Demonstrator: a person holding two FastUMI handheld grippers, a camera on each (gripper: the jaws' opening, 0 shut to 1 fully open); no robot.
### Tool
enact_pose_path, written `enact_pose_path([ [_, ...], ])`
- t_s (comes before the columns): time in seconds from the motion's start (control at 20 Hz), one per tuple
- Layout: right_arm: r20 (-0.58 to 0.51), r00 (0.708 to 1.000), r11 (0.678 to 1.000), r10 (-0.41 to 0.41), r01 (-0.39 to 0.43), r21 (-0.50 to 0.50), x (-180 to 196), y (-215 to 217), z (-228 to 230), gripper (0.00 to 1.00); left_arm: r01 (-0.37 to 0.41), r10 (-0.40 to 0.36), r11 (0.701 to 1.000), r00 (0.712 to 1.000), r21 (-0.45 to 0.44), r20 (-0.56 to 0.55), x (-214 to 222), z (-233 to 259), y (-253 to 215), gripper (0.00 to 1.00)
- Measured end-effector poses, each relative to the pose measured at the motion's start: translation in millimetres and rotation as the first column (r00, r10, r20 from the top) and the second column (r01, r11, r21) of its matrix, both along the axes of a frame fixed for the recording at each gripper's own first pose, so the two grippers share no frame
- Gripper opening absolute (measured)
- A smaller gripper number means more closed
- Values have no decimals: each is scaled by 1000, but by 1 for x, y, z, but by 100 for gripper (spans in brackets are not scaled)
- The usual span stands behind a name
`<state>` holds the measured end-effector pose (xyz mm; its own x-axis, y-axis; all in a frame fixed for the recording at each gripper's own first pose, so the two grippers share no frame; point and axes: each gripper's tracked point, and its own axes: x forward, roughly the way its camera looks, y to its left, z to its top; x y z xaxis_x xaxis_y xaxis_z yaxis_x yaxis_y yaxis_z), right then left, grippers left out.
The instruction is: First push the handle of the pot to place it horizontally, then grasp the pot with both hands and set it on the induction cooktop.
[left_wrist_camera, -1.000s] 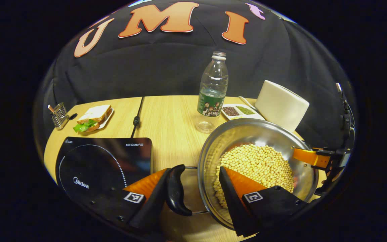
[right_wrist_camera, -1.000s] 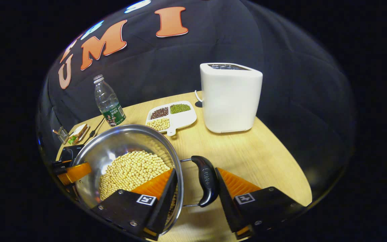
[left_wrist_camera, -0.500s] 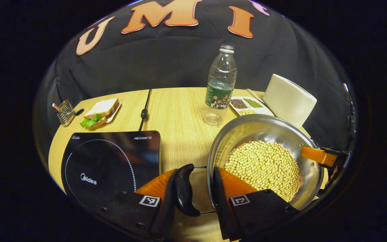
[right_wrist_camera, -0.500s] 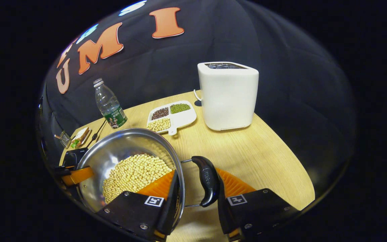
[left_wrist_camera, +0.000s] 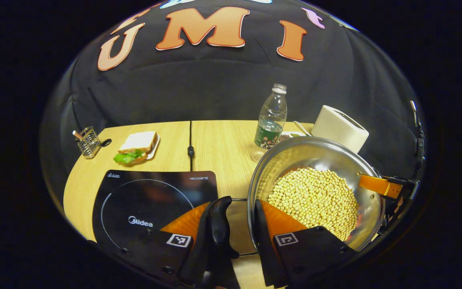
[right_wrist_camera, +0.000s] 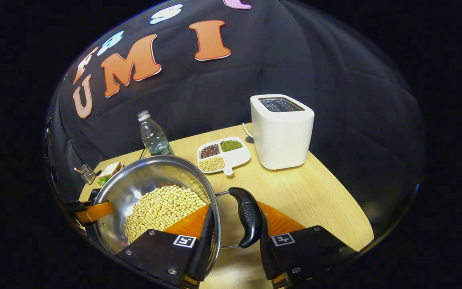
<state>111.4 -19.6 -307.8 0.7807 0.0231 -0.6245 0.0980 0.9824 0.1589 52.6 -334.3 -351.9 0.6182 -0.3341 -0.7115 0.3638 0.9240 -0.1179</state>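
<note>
Fingers of the left gripper (left_wrist_camera: 234, 237) are clamping the black side handle (left_wrist_camera: 219, 224) and rim of the round stainless-steel pot (left_wrist_camera: 295, 154) of yellow soybeans (left_wrist_camera: 315, 196), while the right gripper (right_wrist_camera: 233, 235) is clenching the opposite black handle (right_wrist_camera: 247, 216) and rim likewise. Between them the pot is hanging just right of the black glass induction cooktop (left_wrist_camera: 150, 200). Beyond it, a clear plastic bottle (left_wrist_camera: 272, 118), a white toaster (right_wrist_camera: 282, 130), a white divided dish of beans (right_wrist_camera: 225, 154) and a sandwich on a plate (left_wrist_camera: 136, 146) are sitting on the light wooden table (left_wrist_camera: 219, 144).

water bottle (left_wrist_camera: 271, 116), toaster (right_wrist_camera: 282, 131), sandwich (left_wrist_camera: 136, 147), bean tray (right_wrist_camera: 223, 154)
</note>
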Motion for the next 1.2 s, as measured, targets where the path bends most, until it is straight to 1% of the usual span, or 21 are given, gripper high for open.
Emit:
enact_pose_path([
  [0.05, 5, 1000, 1000, 2, -2, 5, -1, 8, 7, 53, -4, 4, 1000, 1000, -3, 12, 2, 8, 8, 61],
  [0.1, 8, 1000, 1000, 3, -3, 14, -2, 17, 14, 53, -7, 7, 1000, 1000, -2, 22, 4, 16, 18, 64],
  [0.2, 22, 1000, 1000, 16, -16, 16, -1, 36, 25, 54, -21, 21, 1000, 999, -5, 41, 8, 29, 38, 58],
  [0.25, 33, 999, 1000, 26, -27, 10, -1, 48, 33, 53, -25, 25, 1000, 998, -2, 49, 10, 36, 48, 58],
  [0.3, 42, 998, 999, 35, -35, 10, 0, 60, 39, 53, -32, 32, 1000, 998, -1, 55, 13, 40, 60, 61],
  [0.35, 51, 998, 999, 46, -46, 11, 0, 72, 46, 54, -42, 42, 999, 997, -1, 60, 16, 46, 73, 58],
  [0.4, 56, 997, 998, 55, -56, 16, 1, 84, 50, 49, -55, 55, 998, 996, 0, 67, 17, 52, 86, 58],
  [0.45, 58, 996, 997, 66, -67, 25, 0, 97, 53, 54, -67, 67, 998, 995, 2, 78, 19, 58, 99, 58],
  [0.5, 62, 995, 996, 78, -80, 30, 1, 111, 56, 53, -81, 80, 997, 993, 4, 84, 22, 60, 113, 58],
  [0.55, 65, 994, 995, 90, -93, 32, 3, 125, 58, 53, -95, 94, 995, 992, 6, 88, 23, 63, 126, 61],
  [0.6, 71, 992, 994, 103, -105, 32, 4, 139, 61, 54, -109, 108, 994, 990, 9, 88, 26, 63, 140, 59],
  [0.65, 72, 991, 993, 115, -118, 32, 4, 153, 62, 53, -123, 122, 992, 989, 10, 89, 27, 65, 155, 58],
  [0.7, 70, 989, 991, 128, -131, 35, 4, 167, 61, 48, -138, 136, 990, 987, 13, 88, 29, 65, 171, 61],
  [0.75, 64, 988, 989, 141, -144, 40, 4, 182, 59, 53, -151, 149, 988, 985, 17, 88, 30, 64, 184, 61],
  [0.8, 59, 987, 987, 152, -155, 46, 4, 195, 57, 53, -165, 162, 986, 983, 22, 88, 31, 64, 199, 58],
  [0.9, 49, 984, 983, 174, -176, 50, 1, 220, 52, 54, -182, 179, 983, 980, 35, 83, 32, 61, 223, 58],
  [0.95, 46, 982, 981, 183, -186, 49, 0, 231, 51, 53, -190, 186, 981, 979, 40, 78, 32, 59, 234, 61],
  [1.1, 28, 977, 976, 213, -214, 50, -6, 260, 43, 54, -213, 210, 976, 976, 51, 65, 32, 53, 266, 61],
  [1.15, 19, 975, 974, 220, -221, 50, -8, 267, 38, 54, -220, 216, 974, 975, 57, 59, 31, 50, 275, 58],
  [1.2, 9, 974, 973, 227, -227, 51, -7, 275, 32, 54, -223, 220, 973, 974, 64, 50, 29, 47, 282, 58],
])
